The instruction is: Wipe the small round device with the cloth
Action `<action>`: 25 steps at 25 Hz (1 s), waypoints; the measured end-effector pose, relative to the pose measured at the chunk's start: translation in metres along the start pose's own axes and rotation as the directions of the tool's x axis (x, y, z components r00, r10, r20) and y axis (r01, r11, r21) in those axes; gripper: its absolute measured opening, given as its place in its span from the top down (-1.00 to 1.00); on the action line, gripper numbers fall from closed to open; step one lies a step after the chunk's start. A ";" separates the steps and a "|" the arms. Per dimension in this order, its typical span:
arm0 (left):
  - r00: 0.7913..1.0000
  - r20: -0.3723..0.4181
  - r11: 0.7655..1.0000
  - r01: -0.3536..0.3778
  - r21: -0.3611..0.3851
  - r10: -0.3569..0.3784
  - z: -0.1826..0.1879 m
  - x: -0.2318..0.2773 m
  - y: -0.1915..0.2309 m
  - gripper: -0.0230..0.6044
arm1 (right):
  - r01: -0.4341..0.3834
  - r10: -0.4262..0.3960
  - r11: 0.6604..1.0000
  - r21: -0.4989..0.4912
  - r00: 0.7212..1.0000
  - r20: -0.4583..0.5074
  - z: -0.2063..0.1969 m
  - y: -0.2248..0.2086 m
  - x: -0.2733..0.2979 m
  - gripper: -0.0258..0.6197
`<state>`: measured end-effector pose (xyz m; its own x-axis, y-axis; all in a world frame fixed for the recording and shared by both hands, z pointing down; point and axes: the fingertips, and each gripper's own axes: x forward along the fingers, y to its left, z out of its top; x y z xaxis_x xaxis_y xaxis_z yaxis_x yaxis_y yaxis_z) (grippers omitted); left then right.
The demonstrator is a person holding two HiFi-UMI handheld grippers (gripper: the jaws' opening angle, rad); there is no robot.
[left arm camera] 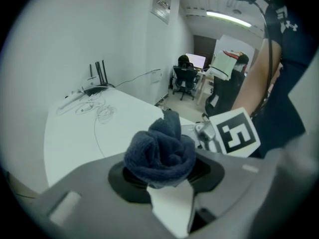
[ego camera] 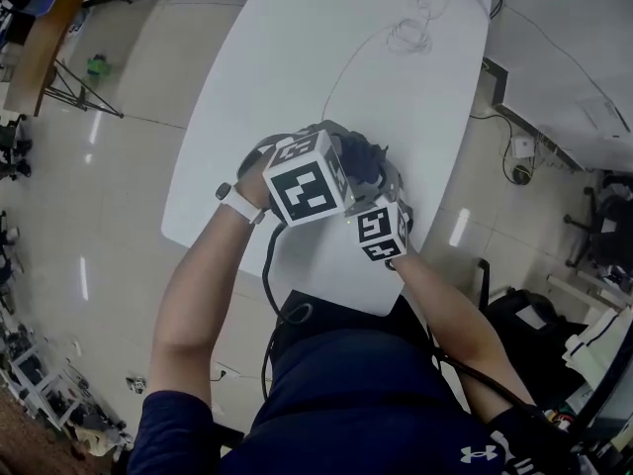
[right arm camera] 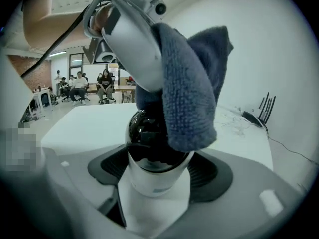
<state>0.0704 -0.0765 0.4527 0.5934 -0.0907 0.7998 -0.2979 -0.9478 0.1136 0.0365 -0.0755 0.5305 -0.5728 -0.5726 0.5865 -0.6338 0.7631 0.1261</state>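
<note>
My left gripper is shut on a bunched dark blue cloth. My right gripper is shut on the small round device, which has a white body and a glossy black dome and stands upright between the pads. In the right gripper view the cloth hangs from the left gripper and drapes over the dome's top right side. In the head view both grippers meet above the near end of the white table, and the cloth shows dark just beyond the left marker cube.
A thin white cable lies coiled at the table's far end, near a router with black antennas. The table's near edge is just below the grippers. Office chairs and seated people are far behind.
</note>
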 end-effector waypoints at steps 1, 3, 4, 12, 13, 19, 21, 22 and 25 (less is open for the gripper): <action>1.000 -0.013 1.000 -0.003 0.014 0.003 -0.003 0.001 0.005 0.38 | -0.001 0.001 1.000 -0.003 1.000 -0.002 0.000 0.000 0.000 -0.23; 0.999 -0.054 0.998 -0.002 0.064 0.006 -0.011 0.001 0.015 0.38 | -0.011 0.011 1.000 -0.011 1.000 -0.007 -0.001 0.001 0.001 -0.23; 0.996 -0.084 0.995 0.006 0.099 0.003 -0.016 0.001 0.019 0.38 | -0.017 0.017 1.000 -0.014 1.000 -0.009 -0.001 0.001 0.002 -0.23; 0.967 -0.253 0.930 0.102 0.352 -0.010 -0.043 0.005 0.029 0.39 | -0.012 0.012 1.000 -0.004 1.000 -0.009 -0.001 0.003 0.000 -0.23; 0.962 -0.272 0.925 0.097 0.368 0.007 -0.048 0.004 0.033 0.39 | -0.014 0.014 1.000 -0.005 1.000 -0.010 -0.001 0.003 0.000 -0.23; 0.924 -0.381 0.849 0.174 0.500 0.035 -0.083 0.018 0.024 0.39 | -0.015 0.015 1.000 0.009 1.000 -0.010 -0.003 0.004 0.000 -0.22; 0.908 -0.412 0.800 0.186 0.571 0.082 -0.093 0.027 0.024 0.39 | -0.013 0.013 1.000 0.013 1.000 -0.010 -0.003 0.003 0.000 -0.22; 0.902 -0.419 0.777 0.188 0.601 0.106 -0.096 0.032 0.024 0.39 | -0.012 0.012 1.000 0.015 1.000 -0.009 -0.003 0.003 0.000 -0.22; 0.885 -0.428 0.716 0.179 0.674 0.183 -0.105 0.044 0.025 0.39 | -0.014 0.014 1.000 0.017 1.000 -0.008 -0.003 0.002 -0.001 -0.22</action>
<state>0.0107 -0.0718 0.5521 0.1506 -0.1224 0.9810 0.3968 -0.9014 -0.1734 0.0370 -0.0722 0.5333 -0.5773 -0.5597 0.5945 -0.6347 0.7657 0.1046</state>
